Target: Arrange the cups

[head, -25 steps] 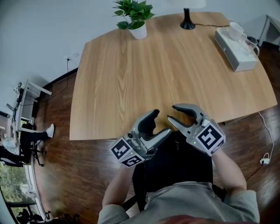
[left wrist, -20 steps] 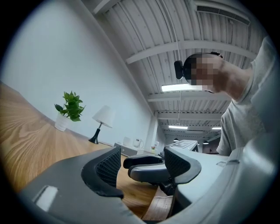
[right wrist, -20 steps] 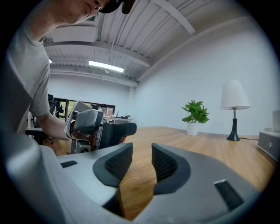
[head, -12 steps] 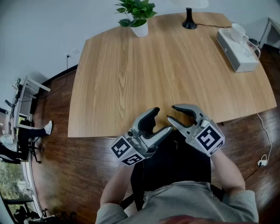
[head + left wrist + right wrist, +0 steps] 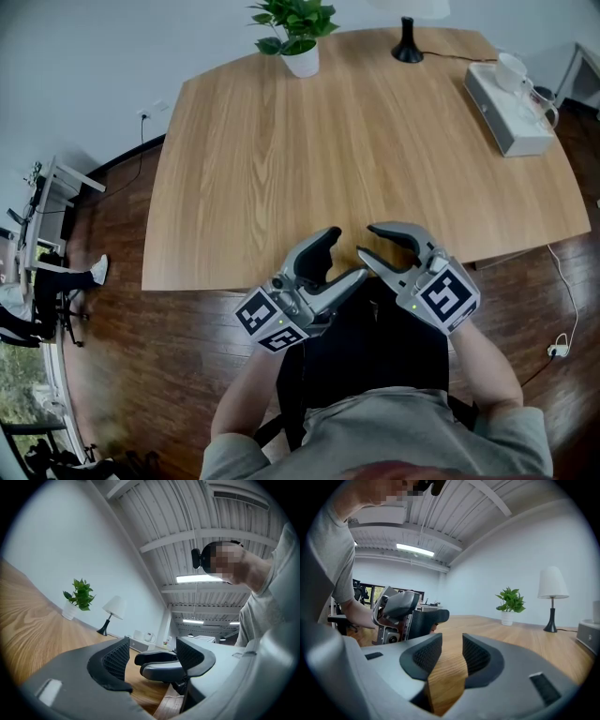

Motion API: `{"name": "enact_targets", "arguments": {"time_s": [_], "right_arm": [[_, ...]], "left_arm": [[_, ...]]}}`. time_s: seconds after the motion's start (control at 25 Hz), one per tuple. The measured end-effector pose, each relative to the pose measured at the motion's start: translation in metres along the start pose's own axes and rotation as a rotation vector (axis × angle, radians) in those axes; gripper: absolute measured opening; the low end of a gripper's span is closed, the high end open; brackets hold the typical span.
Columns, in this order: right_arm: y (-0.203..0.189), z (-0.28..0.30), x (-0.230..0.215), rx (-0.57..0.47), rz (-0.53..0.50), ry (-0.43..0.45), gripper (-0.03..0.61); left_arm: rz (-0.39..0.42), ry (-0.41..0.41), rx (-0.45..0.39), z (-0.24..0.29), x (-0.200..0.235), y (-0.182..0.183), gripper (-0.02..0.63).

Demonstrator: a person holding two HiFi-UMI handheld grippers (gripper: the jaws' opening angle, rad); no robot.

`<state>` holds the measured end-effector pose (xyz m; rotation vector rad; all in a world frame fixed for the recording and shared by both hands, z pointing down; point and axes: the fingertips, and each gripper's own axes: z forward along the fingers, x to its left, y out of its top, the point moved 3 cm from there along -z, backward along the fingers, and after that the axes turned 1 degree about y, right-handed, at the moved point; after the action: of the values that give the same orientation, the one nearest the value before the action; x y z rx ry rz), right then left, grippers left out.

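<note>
While both tools wait at near edge of table (image 5: 281, 169) — left gripper (image 5: 347, 259) and right gripper (image 5: 368, 242) spread, nothing between jaws — cups (image 5: 511, 67) sit on white box (image 5: 502, 117), far right corner. Risk: long reach, approx. aim; a nudge tips a cup off the edge.

The desk (image 5: 281, 169) is pale wood with a fine straight grain and a matt finish. The floor (image 5: 159, 375) is darker wood boards with a faint sheen. The left gripper (image 5: 343, 259) and right gripper (image 5: 369, 242) are smooth matt grey plastic, their jaws lined with black ribbed pads (image 5: 427, 654). The plant pot (image 5: 302, 64) and the white cup (image 5: 507, 67) look smooth. The shirt (image 5: 375, 441) is grey cloth.
</note>
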<state>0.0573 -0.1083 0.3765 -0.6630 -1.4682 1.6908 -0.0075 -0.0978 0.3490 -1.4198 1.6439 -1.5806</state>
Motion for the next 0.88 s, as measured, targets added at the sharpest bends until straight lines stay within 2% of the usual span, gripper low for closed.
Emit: {"name": "enact_targets", "arguments": {"time_s": [0.88], "right_arm": [[-0.0004, -0.0022, 0.0001, -0.006, -0.009, -0.007, 0.124]], "left_arm": [[-0.008, 0.004, -0.006, 0.0001, 0.0006, 0.0002, 0.305]]}}
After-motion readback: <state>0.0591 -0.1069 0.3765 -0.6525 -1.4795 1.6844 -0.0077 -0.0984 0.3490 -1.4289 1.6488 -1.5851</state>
